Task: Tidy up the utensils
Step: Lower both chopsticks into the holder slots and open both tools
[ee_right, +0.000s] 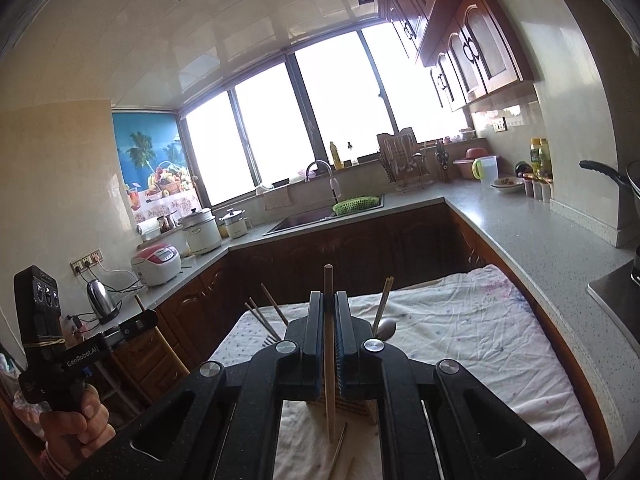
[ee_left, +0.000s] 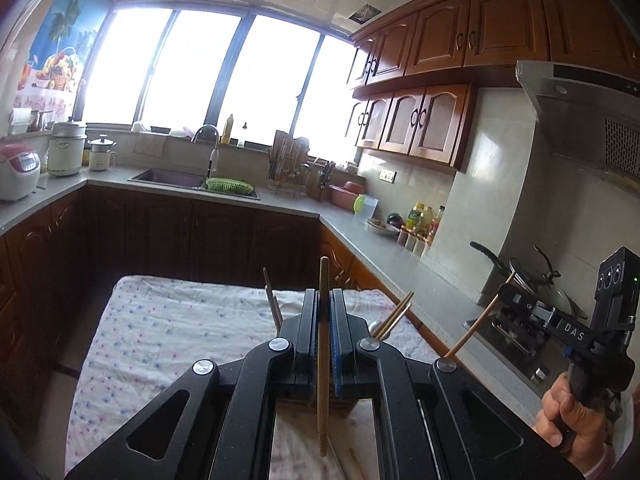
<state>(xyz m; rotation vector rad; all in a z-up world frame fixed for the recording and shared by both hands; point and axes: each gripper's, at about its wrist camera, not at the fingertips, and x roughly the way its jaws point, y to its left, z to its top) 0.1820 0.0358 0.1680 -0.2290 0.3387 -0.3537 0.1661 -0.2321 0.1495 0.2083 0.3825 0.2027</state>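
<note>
**Two chopsticks up, one holder waiting below**

Two closed grips are what you are working with. Across the lower half of both views spreads the floral cloth (ee_left: 168, 320) on the table, and low at centre, half hidden behind the gripper bodies, sits the wooden holder (ee_right: 352, 406) with several chopsticks (ee_right: 272, 308) already fanning out of it.

Your left gripper (ee_left: 324, 300) has its jaws pinched narrow on a single wooden chopstick (ee_left: 323, 352); your right gripper (ee_right: 329, 302) clamps another chopstick (ee_right: 329, 344) the same way. In the left view the right gripper shows at the right edge, its stick slanting down toward lower centre.

Each stick's long axis runs nearly vertical in its own frame, one end poking above the fingertips, the other hanging toward the cloth beside the holder.

To do this well, I judge you should bring one stick at a time over the holder's mouth, tip it lower end first, and keep the pinch until it is inside. Mind the leaning sticks; a knock could topple them.
</note>
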